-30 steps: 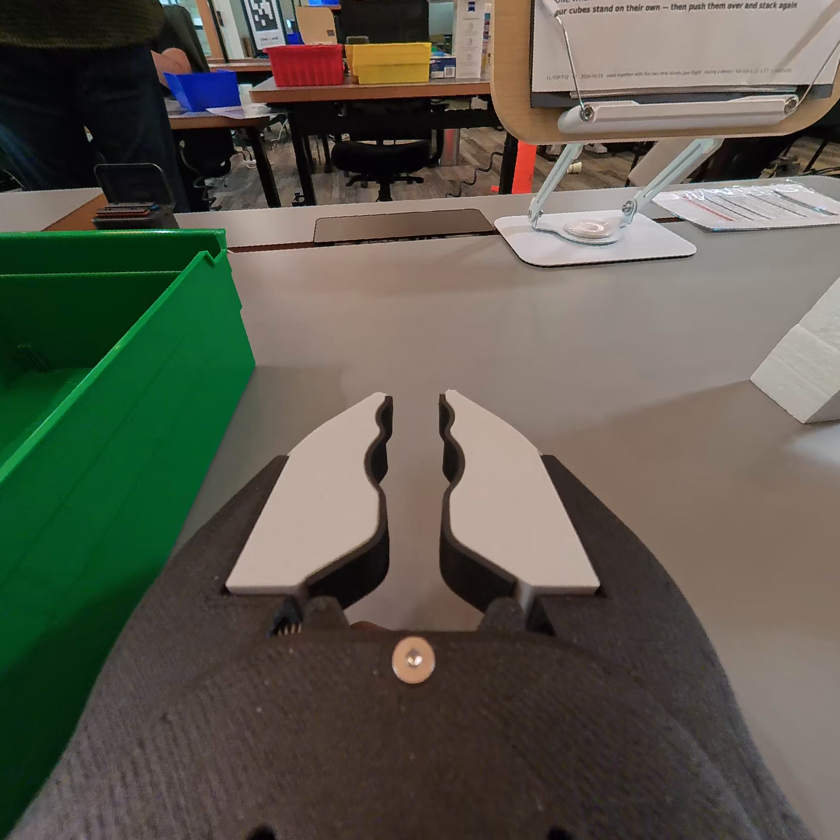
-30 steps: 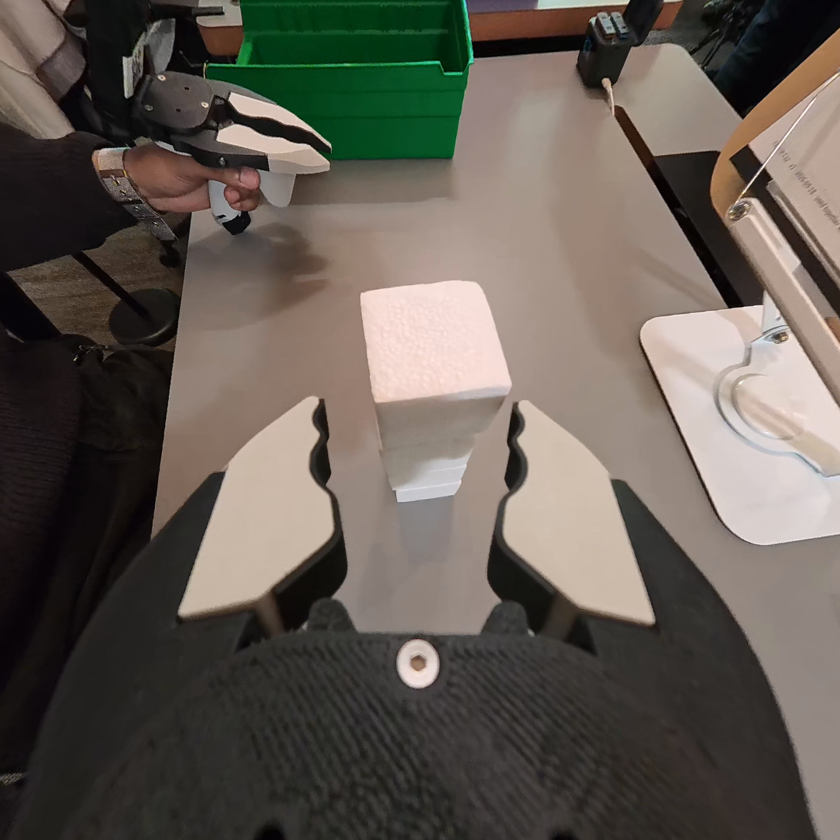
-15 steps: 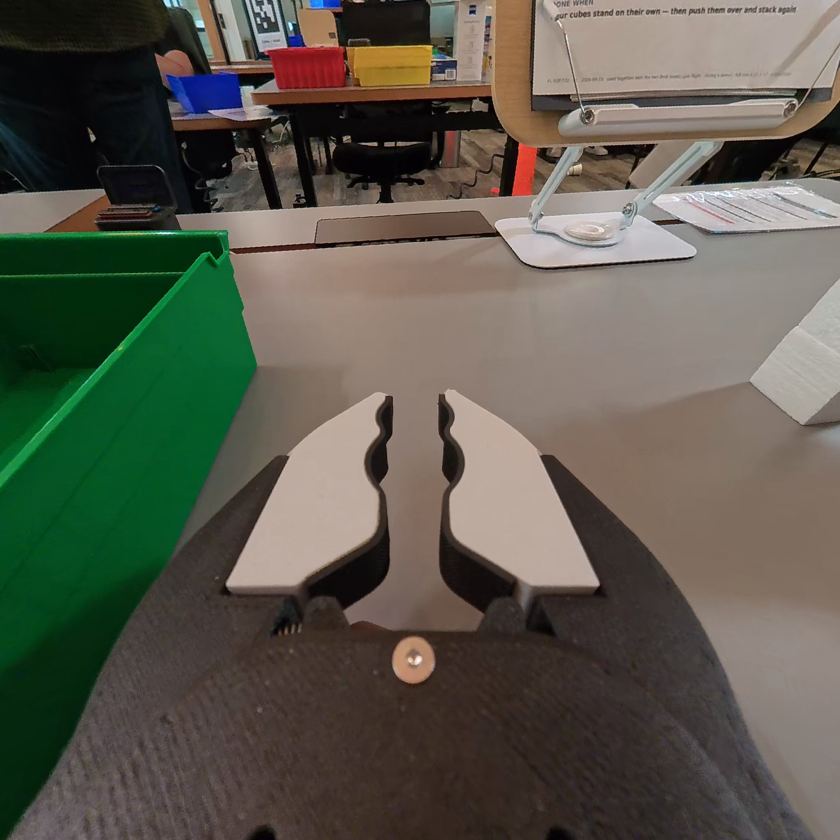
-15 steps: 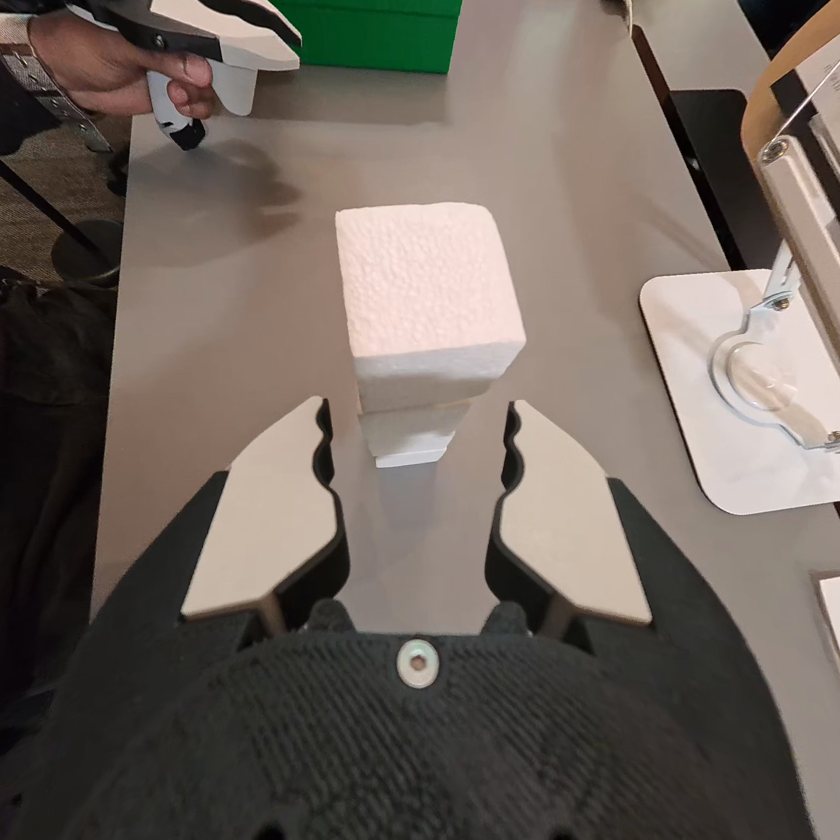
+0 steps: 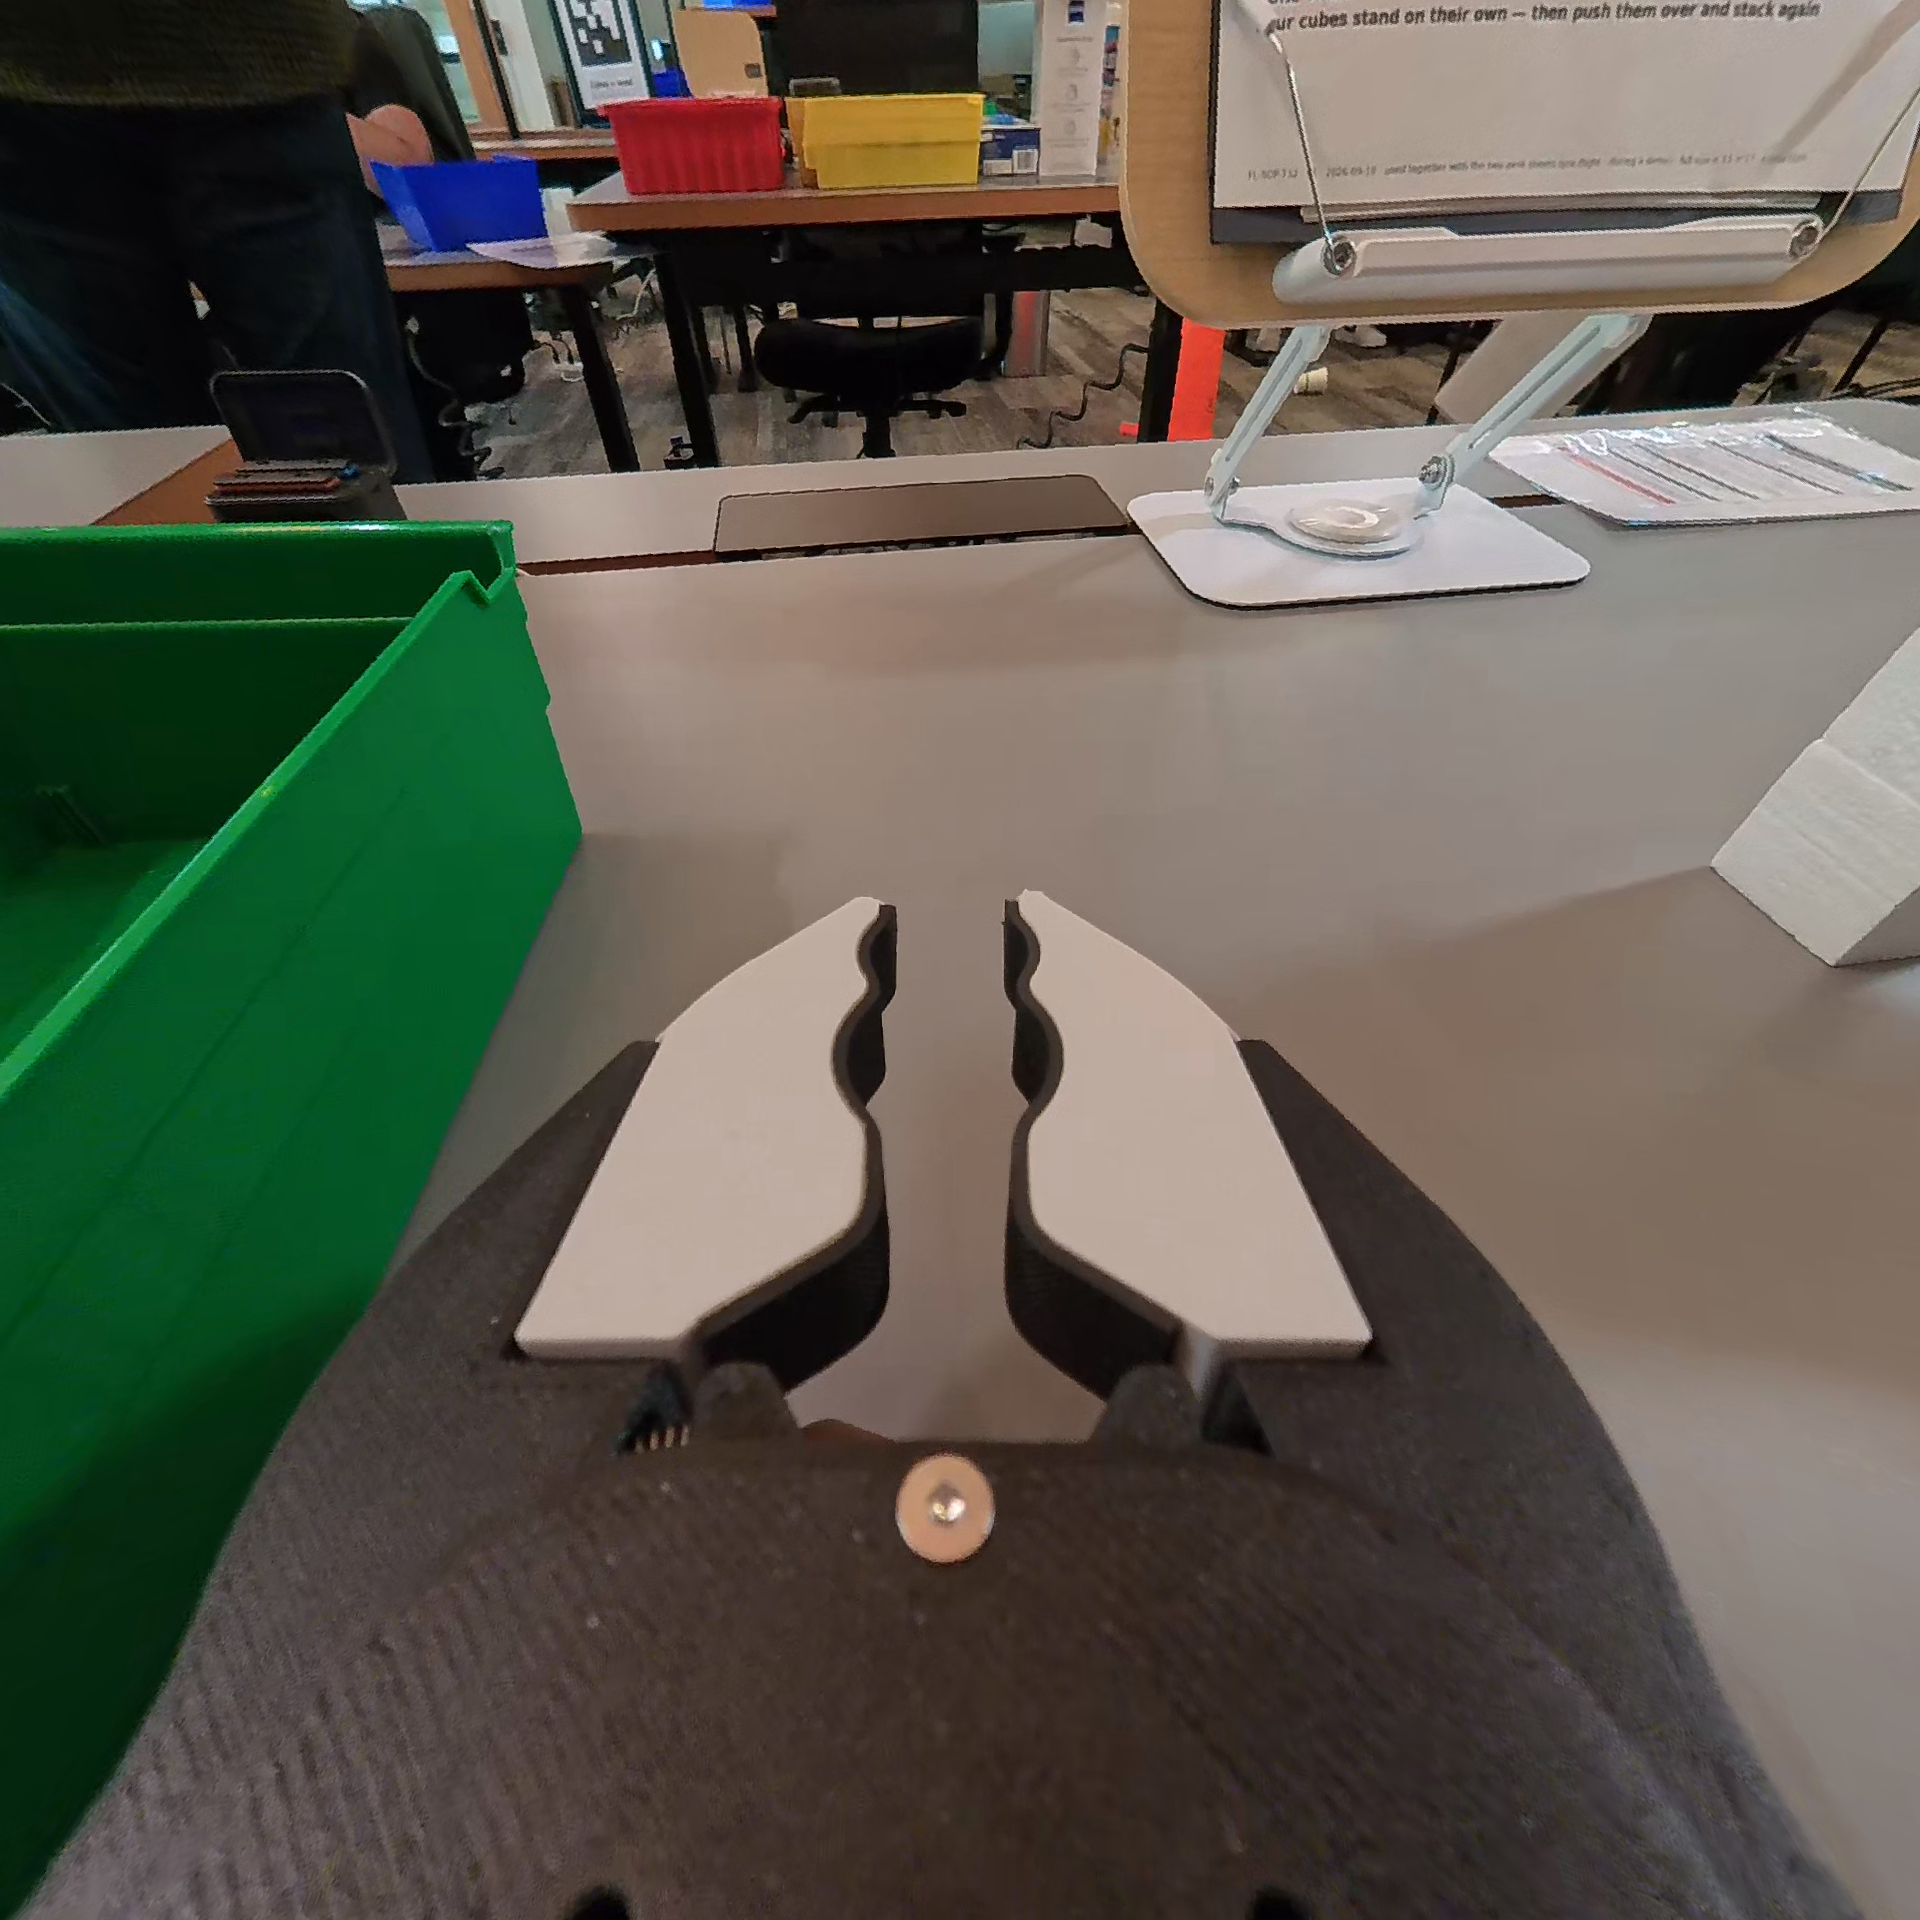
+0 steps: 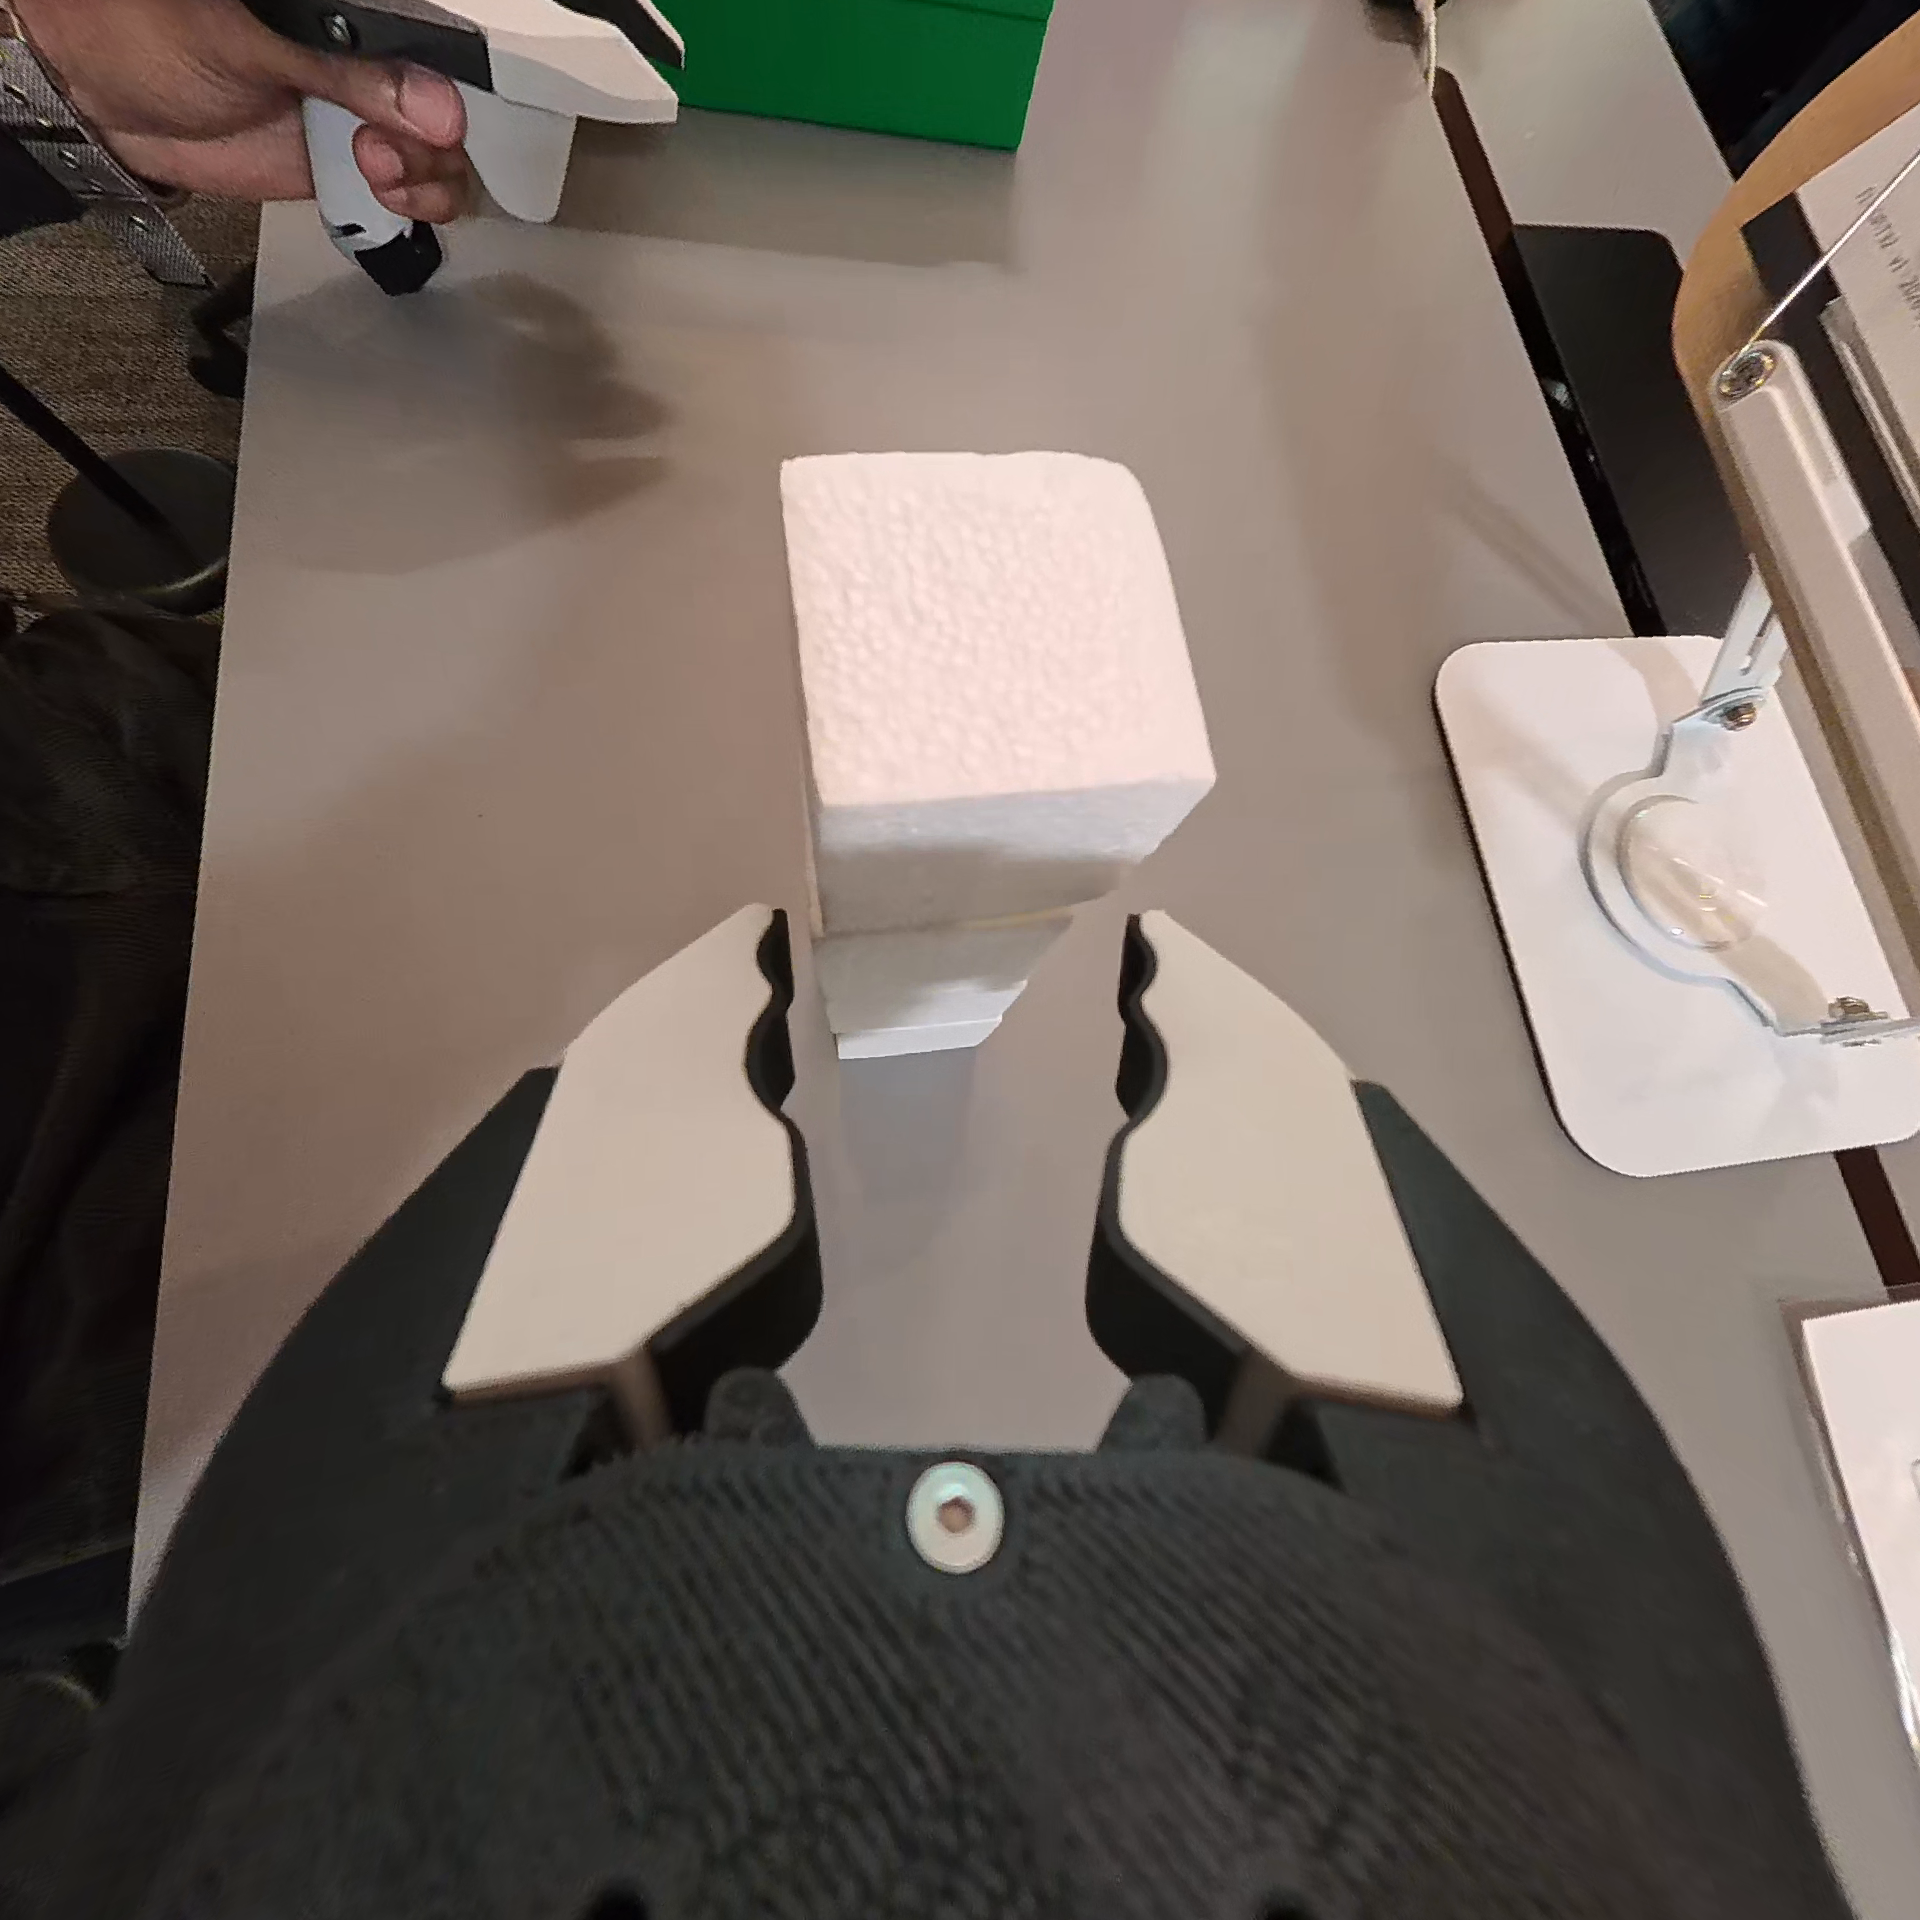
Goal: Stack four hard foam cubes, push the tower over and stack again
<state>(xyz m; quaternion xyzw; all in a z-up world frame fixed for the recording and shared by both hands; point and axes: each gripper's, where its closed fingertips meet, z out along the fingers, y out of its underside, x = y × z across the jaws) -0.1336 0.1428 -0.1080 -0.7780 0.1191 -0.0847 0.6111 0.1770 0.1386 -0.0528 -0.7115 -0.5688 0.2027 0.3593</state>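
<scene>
Green plastic fills the left of the left wrist view: a bin (image 5: 291, 831) stands on the grey table (image 5: 1143, 748), just beside the left gripper (image 5: 945, 909). That gripper's jaws are narrow, only a slim gap between the tips, and nothing sits in it. At the right edge of the frame there's a white foam block (image 5: 1839, 842) on the table, well apart from the fingertips. Upper right, a document stand (image 5: 1382, 540) rests on its white base plate, a paper sheet clipped to its board.

Over to the right wrist view: the right gripper (image 6: 954, 930) hangs above the table with jaws wide and empty. Just beyond the tips, centre frame, a stack of white foam cubes (image 6: 987, 675) stands upright, and the top cube sits slightly skewed on the ones below. Whether the left fingertip touches the stack, I can't tell. Upper left, a hand (image 6: 218, 114) grips the other gripper's handle, the green bin behind it at the top edge.
</scene>
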